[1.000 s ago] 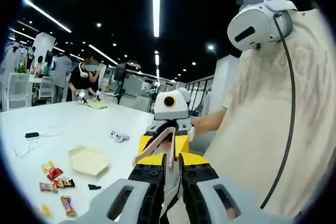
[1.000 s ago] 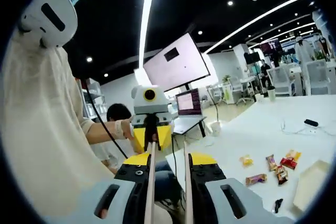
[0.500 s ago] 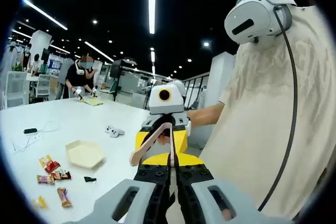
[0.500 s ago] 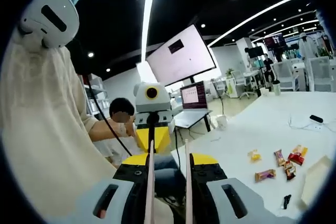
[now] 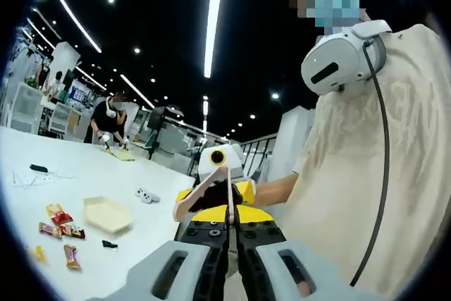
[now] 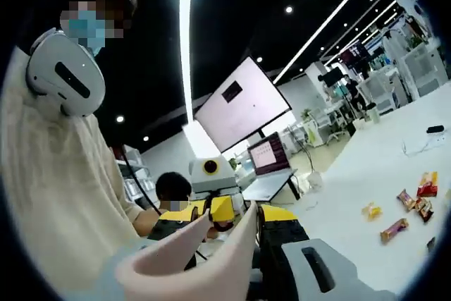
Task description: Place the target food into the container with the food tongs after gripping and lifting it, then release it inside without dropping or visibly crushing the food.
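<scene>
Off to the left of your left hand-held gripper [image 5: 230, 220], the small foil-wrapped snacks [image 5: 60, 222] lie loose on the white surface [image 5: 84, 174]. Just beside them is the pale beige hexagonal tray [image 5: 106, 214]. Nothing is lifted yet, and both are well apart from your hands.

Centre now: your left jaws are pressed together on one thin arm of the beige plastic food tongs [image 5: 199, 194], and the other arm splays out leftward. It looks like you're setting the tongs into the right hand-held gripper [image 5: 220, 199] facing you, so it can work them.

In the right gripper view, the tongs' looped end sits close in front, hiding one jaw. I can't tell how those jaws stand.

No writing is readable: the wrappers are too small and the big wall screen [image 6: 239, 103] is too blurred.
</scene>
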`<action>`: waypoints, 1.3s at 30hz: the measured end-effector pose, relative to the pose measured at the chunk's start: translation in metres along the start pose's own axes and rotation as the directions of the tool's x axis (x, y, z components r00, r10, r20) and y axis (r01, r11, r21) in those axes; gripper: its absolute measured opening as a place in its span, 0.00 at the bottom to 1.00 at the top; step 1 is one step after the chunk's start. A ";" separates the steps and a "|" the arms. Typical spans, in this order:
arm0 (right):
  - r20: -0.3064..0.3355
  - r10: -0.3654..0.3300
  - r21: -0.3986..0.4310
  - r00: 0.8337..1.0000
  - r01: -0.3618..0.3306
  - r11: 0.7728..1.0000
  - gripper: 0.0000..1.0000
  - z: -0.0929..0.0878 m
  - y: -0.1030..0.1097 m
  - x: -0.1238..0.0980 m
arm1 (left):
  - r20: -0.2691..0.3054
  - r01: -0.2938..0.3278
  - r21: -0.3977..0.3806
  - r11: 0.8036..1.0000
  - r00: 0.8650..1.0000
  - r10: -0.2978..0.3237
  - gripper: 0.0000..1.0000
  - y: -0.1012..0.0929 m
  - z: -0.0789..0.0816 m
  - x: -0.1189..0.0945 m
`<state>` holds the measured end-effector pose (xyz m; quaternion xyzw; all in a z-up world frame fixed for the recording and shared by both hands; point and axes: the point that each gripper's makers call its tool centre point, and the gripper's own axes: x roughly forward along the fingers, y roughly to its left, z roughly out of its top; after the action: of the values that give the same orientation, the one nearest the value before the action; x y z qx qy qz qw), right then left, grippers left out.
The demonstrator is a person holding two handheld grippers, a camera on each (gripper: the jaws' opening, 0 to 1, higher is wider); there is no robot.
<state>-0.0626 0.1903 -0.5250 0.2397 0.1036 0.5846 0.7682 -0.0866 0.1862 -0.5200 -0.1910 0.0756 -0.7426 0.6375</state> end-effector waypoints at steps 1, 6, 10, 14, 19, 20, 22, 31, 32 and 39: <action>0.015 0.001 0.010 1.000 -0.001 1.000 0.35 0.002 0.002 0.003 | 0.013 0.006 -0.004 1.000 1.000 -0.006 0.00 -0.002 0.001 -0.002; 0.055 0.004 0.056 0.998 -0.007 0.998 0.35 0.005 0.005 0.013 | 0.062 0.008 -0.003 1.000 0.998 -0.008 0.00 -0.005 0.004 -0.011; 0.046 0.015 0.071 0.999 -0.018 0.997 0.35 0.005 0.005 0.019 | 0.091 -0.012 -0.005 1.000 0.996 0.012 0.00 -0.004 0.005 -0.014; -0.017 0.017 -0.001 1.000 -0.017 1.000 0.33 0.001 0.003 0.021 | 0.106 -0.024 -0.011 1.000 0.994 0.025 0.00 -0.002 0.005 -0.012; -0.002 0.038 -0.011 0.999 -0.038 0.999 0.35 0.005 0.006 0.022 | 0.120 -0.018 -0.006 1.000 0.993 0.019 0.00 -0.001 0.008 -0.008; -0.003 0.035 -0.010 0.999 -0.035 0.999 0.34 0.006 0.003 0.021 | 0.119 -0.023 -0.007 1.000 0.993 0.023 0.00 0.001 0.008 -0.007; -0.005 0.036 -0.003 0.999 -0.036 0.999 0.33 0.007 0.001 0.019 | 0.118 -0.027 -0.007 1.000 0.993 0.028 0.00 0.004 0.008 -0.005; -0.052 0.048 0.044 0.997 -0.046 0.998 0.28 0.011 -0.005 0.002 | 0.123 -0.034 -0.037 0.999 0.992 0.038 0.00 0.015 0.004 0.013; -0.050 0.055 0.042 0.997 -0.053 0.998 0.28 0.012 -0.005 0.000 | 0.125 -0.031 -0.036 0.999 0.991 0.036 0.00 0.014 0.005 0.015; -0.032 0.059 -0.007 0.998 -0.060 0.998 0.30 0.023 -0.009 -0.015 | 0.135 -0.038 -0.044 0.998 0.990 0.044 0.00 0.019 0.009 0.032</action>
<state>-0.0487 0.1686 -0.5112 0.2304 0.1063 0.6113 0.7496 -0.0693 0.1525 -0.5124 -0.2528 0.0513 -0.7129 0.6521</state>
